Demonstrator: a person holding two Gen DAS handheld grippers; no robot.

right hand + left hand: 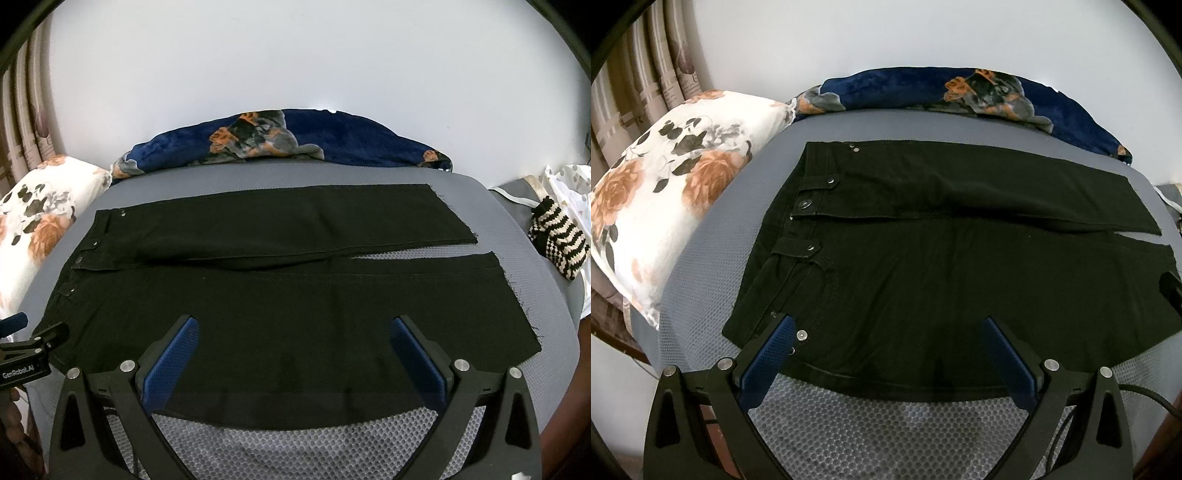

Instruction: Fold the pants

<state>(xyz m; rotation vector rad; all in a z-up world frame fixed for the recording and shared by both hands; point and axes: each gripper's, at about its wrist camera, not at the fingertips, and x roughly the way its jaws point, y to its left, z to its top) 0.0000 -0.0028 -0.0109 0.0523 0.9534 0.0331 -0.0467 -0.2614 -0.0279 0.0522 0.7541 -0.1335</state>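
**Black pants laid flat on grey mesh surface, both grippers spread**

Left gripper [886,328]: lower frame of the left wrist view, blue-padded fingers [768,354] wide apart, holding nothing; tips sit over the near edge of the pants [923,266] at the waistband end, one finger next to a metal stud [802,335].

Right gripper [295,328]: lower frame of the right wrist view, fingers likewise spread and holding nothing, over the near leg's lower edge.

Pants: black, flat, centre of both views; waistband at left, frayed hems at right. Two legs side by side, a narrow gap of mesh showing between them toward the hems.

Mesh surface [295,450]: grey, honeycomb-textured; bare strip along the bottom between the fingers, bare margins left and right of the pants.

Floral pillow [665,192]: left of frame, just beside the waistband end.

Blue blanket [351,140]: top centre, beyond the far leg.

Striped knit item [557,240]: right edge, apart from the hems.

Wall [295,55]: plain white, behind. Curtain [646,74]: upper left.
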